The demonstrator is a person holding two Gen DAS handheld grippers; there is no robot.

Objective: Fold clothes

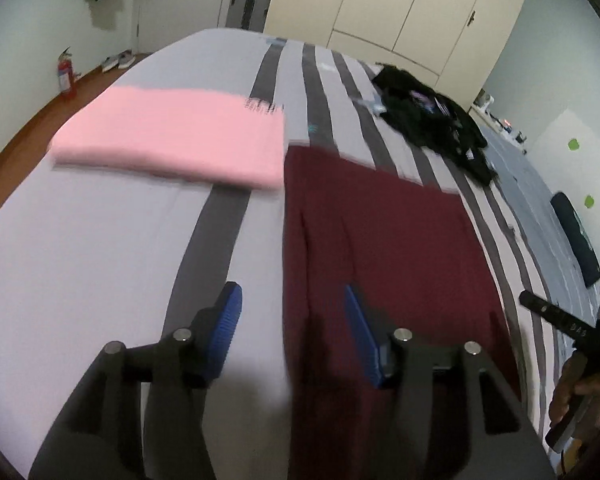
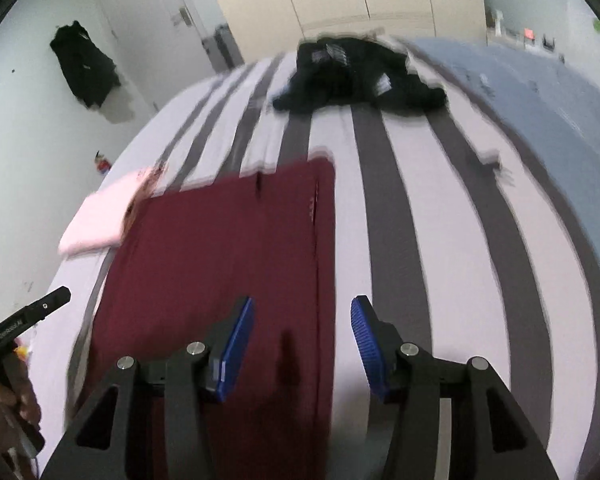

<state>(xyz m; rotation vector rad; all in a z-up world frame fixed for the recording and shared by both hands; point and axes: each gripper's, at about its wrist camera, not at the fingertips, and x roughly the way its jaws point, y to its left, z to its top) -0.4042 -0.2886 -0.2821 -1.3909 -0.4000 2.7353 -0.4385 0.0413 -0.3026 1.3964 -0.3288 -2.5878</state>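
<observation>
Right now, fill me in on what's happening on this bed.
A person is folding clothes with two hand-held grippers. Both the left gripper and the right gripper are open and empty above a maroon garment lying flat on the striped bed. A folded pink garment lies beside it; a black pile waits farther back.

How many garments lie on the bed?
3: a folded pink garment at the left, a maroon garment flat beside it, and a crumpled black garment farther back. The black heap may be more than one.
</observation>
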